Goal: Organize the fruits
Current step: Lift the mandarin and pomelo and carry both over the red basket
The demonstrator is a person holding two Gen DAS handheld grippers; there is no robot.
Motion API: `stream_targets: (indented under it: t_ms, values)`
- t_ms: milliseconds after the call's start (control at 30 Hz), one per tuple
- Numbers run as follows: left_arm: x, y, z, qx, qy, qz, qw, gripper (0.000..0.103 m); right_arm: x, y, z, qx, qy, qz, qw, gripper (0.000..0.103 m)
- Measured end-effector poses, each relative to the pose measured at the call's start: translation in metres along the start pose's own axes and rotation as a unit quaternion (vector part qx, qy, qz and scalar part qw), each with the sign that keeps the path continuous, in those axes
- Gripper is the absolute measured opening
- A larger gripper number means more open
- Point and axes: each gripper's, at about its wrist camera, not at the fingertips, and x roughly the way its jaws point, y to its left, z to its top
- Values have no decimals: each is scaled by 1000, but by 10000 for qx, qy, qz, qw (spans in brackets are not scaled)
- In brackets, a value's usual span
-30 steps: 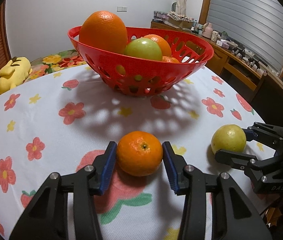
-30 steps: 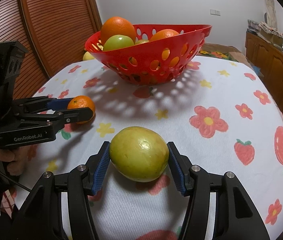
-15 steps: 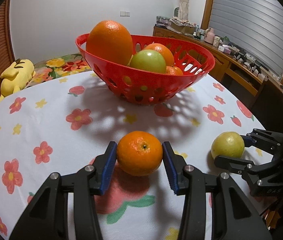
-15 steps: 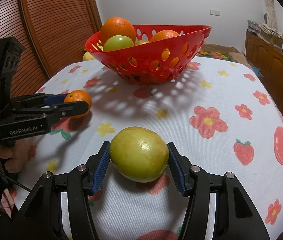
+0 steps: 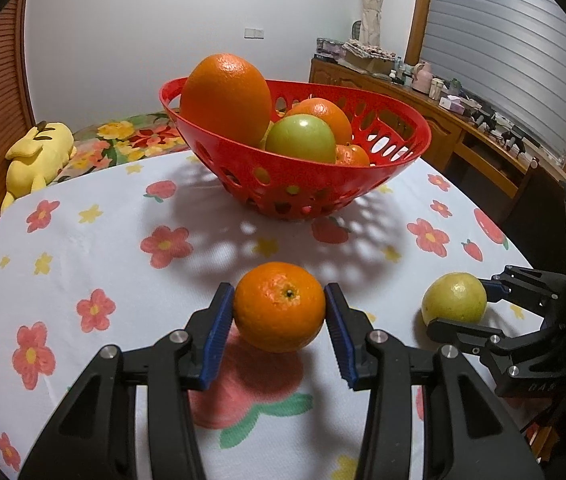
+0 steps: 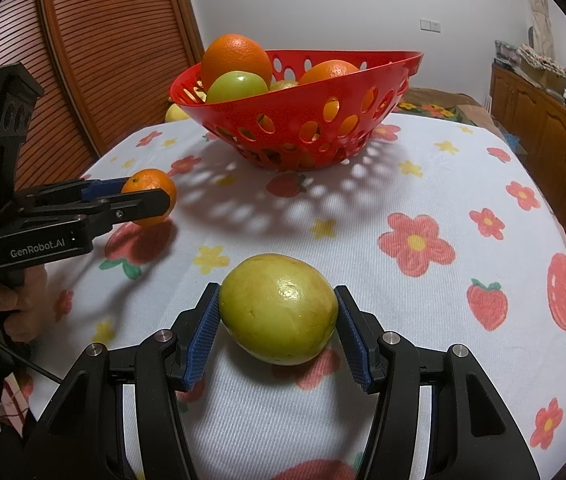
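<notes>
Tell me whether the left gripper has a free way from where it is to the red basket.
Probably yes. The left gripper, shut on the small orange, faces the red basket across bare tablecloth, and the right gripper stands off to the side.

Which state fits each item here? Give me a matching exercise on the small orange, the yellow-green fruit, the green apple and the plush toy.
Column one:
1. small orange
2. yellow-green fruit
3. green apple
4. yellow plush toy

Column two:
A. in the red basket
B. between the right gripper fingers
C. beyond the table edge
D. between the left gripper fingers

Pairs: 1-D, 2-B, 3-A, 4-C
</notes>
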Motion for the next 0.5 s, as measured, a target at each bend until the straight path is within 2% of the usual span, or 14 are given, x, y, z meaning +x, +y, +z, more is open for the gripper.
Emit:
stream_targets:
  t_ms: [500]
  values:
    - [-18, 1, 15, -11, -280, 77, 9996, 44, -21, -1, 15, -115, -216, 20, 9997, 57]
